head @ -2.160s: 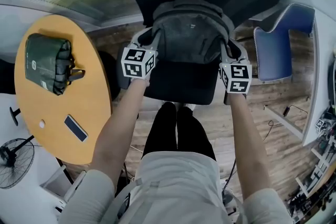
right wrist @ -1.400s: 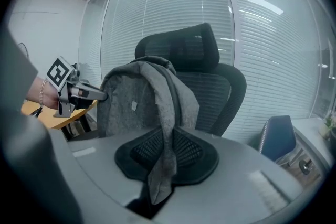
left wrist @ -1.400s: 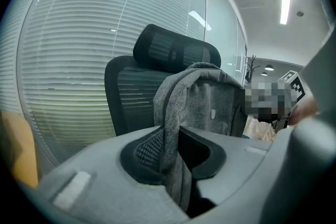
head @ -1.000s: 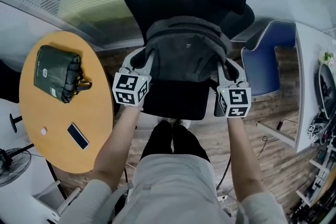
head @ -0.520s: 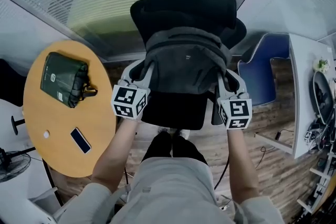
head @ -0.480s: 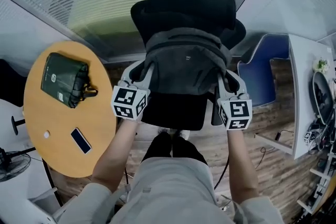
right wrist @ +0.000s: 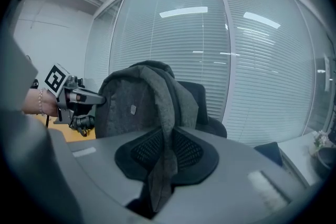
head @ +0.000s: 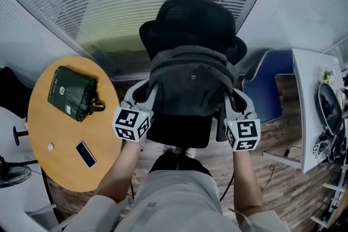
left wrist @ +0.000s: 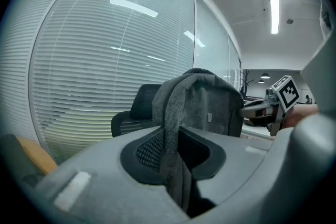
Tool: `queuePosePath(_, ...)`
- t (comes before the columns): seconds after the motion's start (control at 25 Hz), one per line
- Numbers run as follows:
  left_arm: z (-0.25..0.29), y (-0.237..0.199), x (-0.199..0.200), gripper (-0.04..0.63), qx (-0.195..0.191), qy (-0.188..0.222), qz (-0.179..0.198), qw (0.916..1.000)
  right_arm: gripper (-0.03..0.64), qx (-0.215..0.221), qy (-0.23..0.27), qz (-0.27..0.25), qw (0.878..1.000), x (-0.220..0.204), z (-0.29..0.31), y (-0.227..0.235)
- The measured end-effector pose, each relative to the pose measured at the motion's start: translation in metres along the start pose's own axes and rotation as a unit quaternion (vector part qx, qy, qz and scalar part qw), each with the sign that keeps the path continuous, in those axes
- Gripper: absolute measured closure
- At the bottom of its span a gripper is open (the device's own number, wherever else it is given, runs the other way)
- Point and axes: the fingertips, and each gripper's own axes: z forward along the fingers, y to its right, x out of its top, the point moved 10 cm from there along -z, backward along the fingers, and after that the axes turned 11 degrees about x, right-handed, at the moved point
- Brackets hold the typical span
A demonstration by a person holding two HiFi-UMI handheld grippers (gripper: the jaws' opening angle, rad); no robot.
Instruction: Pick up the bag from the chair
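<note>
Two tongs, both clamped on fabric: left tongs (head: pixel 145 92) pinching one shoulder strap (left wrist: pixel 170 128) of the gray backpack (head: pixel 190 84), right tongs (head: pixel 232 96) pinching the other strap (right wrist: pixel 165 128). Hanging between them, against the backrest of the black office chair (head: pixel 187 24), over its seat. Green pouch (head: pixel 73 93) near the far edge of the round wooden surface (head: pixel 38 133).

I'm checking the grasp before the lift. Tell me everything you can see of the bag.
The bag is a dark grey backpack of soft, felt-like fabric, a small pale tag on its front. It stands upright in front of the black chair's backrest. The left gripper is shut on one strap, the right gripper on the other. Whether its base rests on the seat is unclear.
</note>
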Motion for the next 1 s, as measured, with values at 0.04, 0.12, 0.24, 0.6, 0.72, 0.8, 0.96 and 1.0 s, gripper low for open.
queuePosePath(0.04,-0.004,-0.001,0.003,0.532,-0.001,0.002,-0.003,1.0,0.565,0.0,0.002,0.0,1.0,0.004,-0.002,-0.002)
queuePosePath(0.12,-0.012,0.0,0.01,0.532,-0.002,0.008,-0.006,0.9999,0.565,0.0,0.006,-0.001,1.0,0.012,-0.008,-0.006)
queuePosePath(0.24,-0.024,0.003,0.021,0.534,-0.006,0.019,-0.01,0.9998,0.565,-0.002,0.012,-0.003,1.0,0.024,-0.018,-0.01)
queuePosePath(0.6,-0.053,0.001,0.047,0.537,-0.01,0.04,-0.022,0.9989,0.565,-0.001,0.03,-0.013,0.999,0.056,-0.042,-0.028)
queuePosePath(0.72,-0.064,0.004,0.057,0.537,-0.011,0.047,-0.022,0.9986,0.566,0.0,0.037,-0.016,0.999,0.065,-0.052,-0.032)
queuePosePath(0.8,-0.07,0.007,0.064,0.537,-0.013,0.051,-0.021,0.9984,0.566,0.001,0.04,-0.017,0.999,0.071,-0.059,-0.034)
queuePosePath(0.96,-0.08,0.006,0.074,0.537,-0.016,0.057,-0.022,0.998,0.566,0.003,0.045,-0.019,0.999,0.081,-0.067,-0.04)
queuePosePath(1.0,-0.083,0.005,0.075,0.538,-0.016,0.059,-0.023,0.9978,0.566,0.003,0.046,-0.02,0.999,0.083,-0.068,-0.043)
